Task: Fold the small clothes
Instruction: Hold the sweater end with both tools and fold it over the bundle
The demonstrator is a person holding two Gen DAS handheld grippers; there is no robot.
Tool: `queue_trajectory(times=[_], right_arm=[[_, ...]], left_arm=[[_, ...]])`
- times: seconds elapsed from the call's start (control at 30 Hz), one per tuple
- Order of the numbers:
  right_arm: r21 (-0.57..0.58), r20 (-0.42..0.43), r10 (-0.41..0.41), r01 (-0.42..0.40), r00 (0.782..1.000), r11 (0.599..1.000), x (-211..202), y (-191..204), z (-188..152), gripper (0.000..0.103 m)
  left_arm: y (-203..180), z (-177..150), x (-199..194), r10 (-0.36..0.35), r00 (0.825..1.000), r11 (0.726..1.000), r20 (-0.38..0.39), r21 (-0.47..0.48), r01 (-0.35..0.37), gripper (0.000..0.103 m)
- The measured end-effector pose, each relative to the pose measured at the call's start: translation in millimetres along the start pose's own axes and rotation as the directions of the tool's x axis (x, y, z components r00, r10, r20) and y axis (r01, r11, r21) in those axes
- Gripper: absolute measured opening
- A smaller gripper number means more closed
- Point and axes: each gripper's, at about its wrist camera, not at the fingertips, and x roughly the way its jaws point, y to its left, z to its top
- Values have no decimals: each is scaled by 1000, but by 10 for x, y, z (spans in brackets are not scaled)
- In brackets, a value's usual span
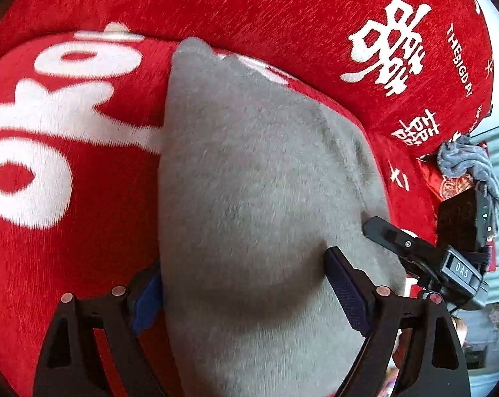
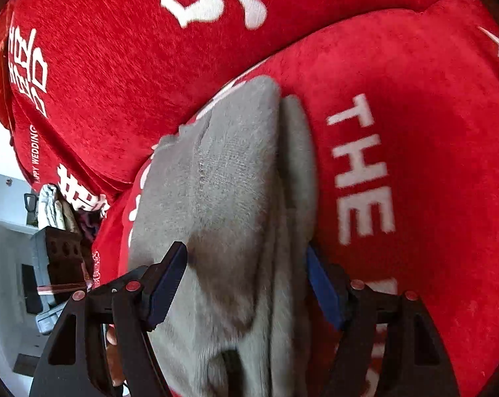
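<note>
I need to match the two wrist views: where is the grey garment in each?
Left wrist view: the grey garment fills the centre, running from upper middle down between the fingers.
Right wrist view: it lies centre, folded in layers, running to the bottom edge.
Shared landmark: the red cover with white lettering beneath it.

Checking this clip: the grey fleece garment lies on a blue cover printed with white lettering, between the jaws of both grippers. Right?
Not quite. The cover is red, not blue, as both wrist views show. The rest holds: the grey fleece garment lies on it between the jaws of the left gripper and right gripper.
</note>
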Motion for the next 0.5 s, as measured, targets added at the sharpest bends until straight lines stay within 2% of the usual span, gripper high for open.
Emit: queue_trajectory(times=[0.07, 0.1, 0.2, 0.33, 0.5], right_arm=[[-17, 3, -24, 24, 1000, 1000, 54, 46, 23, 63], [-21, 3, -26, 26, 1000, 999, 69, 39, 40, 54], [-78, 26, -42, 44, 999, 996, 61, 136, 11, 44], [-148, 72, -114, 124, 991, 981, 33, 356, -43, 41], [-202, 102, -174, 192, 979, 960, 19, 563, -70, 40]], left_arm=[[-36, 22, 14, 14, 1000, 1000, 10, 20, -14, 76], [-46, 35, 12, 20, 1000, 1000, 14, 22, -21, 72], [-70, 53, -38, 30, 999, 999, 30, 36, -31, 60], [-213, 34, -92, 99, 993, 989, 58, 101, -105, 55], [-247, 3, -176, 114, 991, 985, 77, 119, -122, 52]])
